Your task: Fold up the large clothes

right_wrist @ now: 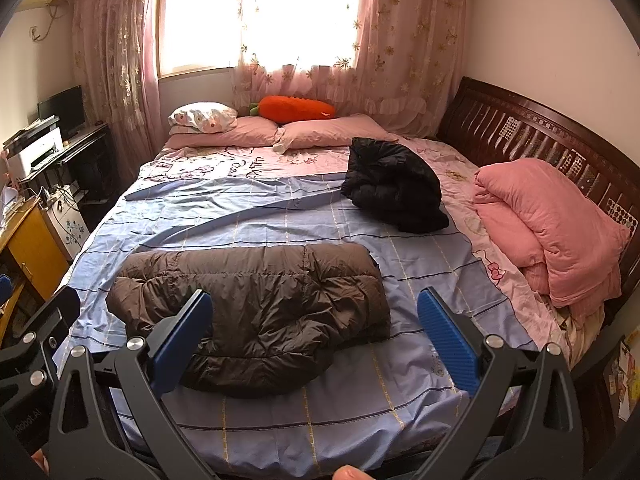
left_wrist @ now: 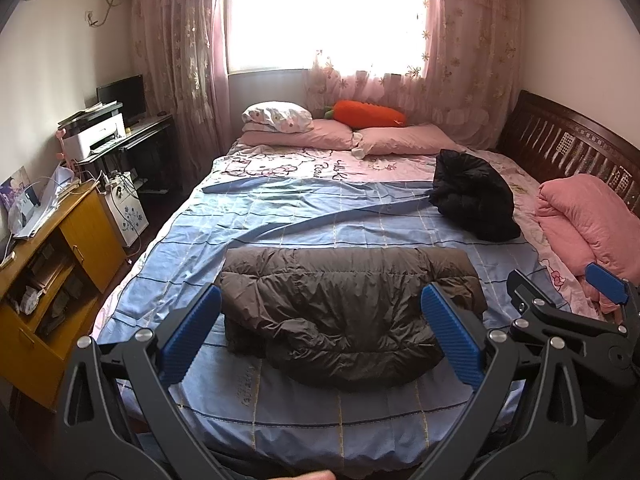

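On the blue checked sheet (left_wrist: 280,216), near edge: brown quilted puffer jacket (left_wrist: 344,312), folded, puffy, lying just beyond my left gripper (left_wrist: 320,336) and right gripper (right_wrist: 316,340), both spread wide and holding nothing. Farther back: crumpled black jacket (right_wrist: 394,188); folded pink quilt (right_wrist: 548,224) at right.

Between my left fingers (left_wrist: 192,336) the brown jacket (left_wrist: 344,312) fills the gap; bare sheet (left_wrist: 304,404) lies below it. Ahead and right of my right fingers (right_wrist: 444,340), sheet runs open until the black jacket (right_wrist: 394,192) and pink quilt (right_wrist: 548,224).
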Demonstrator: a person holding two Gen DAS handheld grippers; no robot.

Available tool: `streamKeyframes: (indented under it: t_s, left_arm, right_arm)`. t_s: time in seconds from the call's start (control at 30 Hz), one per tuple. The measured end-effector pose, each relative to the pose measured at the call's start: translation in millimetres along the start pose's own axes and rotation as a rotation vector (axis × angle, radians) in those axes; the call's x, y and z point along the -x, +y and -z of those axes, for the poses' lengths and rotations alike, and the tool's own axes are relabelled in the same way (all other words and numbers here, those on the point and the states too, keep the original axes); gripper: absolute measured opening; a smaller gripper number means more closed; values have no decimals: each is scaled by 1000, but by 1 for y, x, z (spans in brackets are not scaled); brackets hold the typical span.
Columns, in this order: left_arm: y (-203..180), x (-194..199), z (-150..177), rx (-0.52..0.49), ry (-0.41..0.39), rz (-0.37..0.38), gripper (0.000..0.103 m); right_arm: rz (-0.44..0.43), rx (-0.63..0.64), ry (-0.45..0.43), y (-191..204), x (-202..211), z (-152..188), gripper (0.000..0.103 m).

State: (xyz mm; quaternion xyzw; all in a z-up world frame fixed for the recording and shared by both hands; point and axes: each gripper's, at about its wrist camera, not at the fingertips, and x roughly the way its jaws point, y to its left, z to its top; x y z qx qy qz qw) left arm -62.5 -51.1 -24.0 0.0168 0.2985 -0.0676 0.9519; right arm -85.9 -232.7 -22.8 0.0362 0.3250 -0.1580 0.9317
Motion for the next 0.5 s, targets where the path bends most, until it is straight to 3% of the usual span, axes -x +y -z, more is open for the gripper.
streamKeyframes:
  t_s: [0.33,0.5]
  left_arm:
    - [6,-9,2,1,19,23,101]
    - [15,-43,8,-9,62,10,101]
  right_arm:
    - [4,15,11,3,-10,-1,102]
    - [-42,27,49,6,-37,7,102]
